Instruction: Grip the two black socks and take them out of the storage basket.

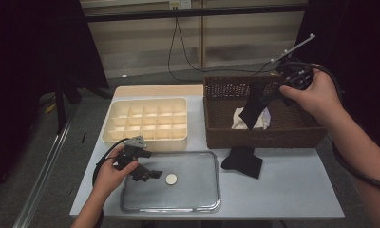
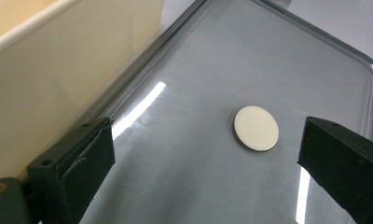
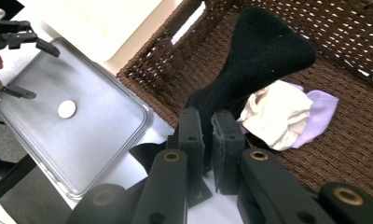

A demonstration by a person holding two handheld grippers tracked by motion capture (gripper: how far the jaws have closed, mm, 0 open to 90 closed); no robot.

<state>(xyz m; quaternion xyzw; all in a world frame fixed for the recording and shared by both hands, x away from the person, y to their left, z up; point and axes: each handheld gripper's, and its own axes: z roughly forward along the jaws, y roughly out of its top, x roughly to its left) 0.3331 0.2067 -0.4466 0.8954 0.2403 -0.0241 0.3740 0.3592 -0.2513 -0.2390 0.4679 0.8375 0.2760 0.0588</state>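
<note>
A black sock (image 1: 251, 112) hangs over the brown wicker basket (image 1: 216, 118), and my right gripper (image 1: 272, 96) is shut on its upper end. In the right gripper view the sock (image 3: 264, 60) dangles from the closed jaws of that gripper (image 3: 206, 123) above a white sock (image 3: 273, 114) and a pale purple one (image 3: 322, 109). My left gripper (image 1: 150, 165) hovers open low over a clear tray (image 1: 202, 190). A small white disc (image 2: 256, 128) lies on the tray between the spread jaws, touching neither.
A cream divided box (image 1: 147, 121) stands just behind the tray, close to the left gripper's left jaw. A second black sock (image 1: 242, 161) lies on the table in front of the basket. The table's right front is bare.
</note>
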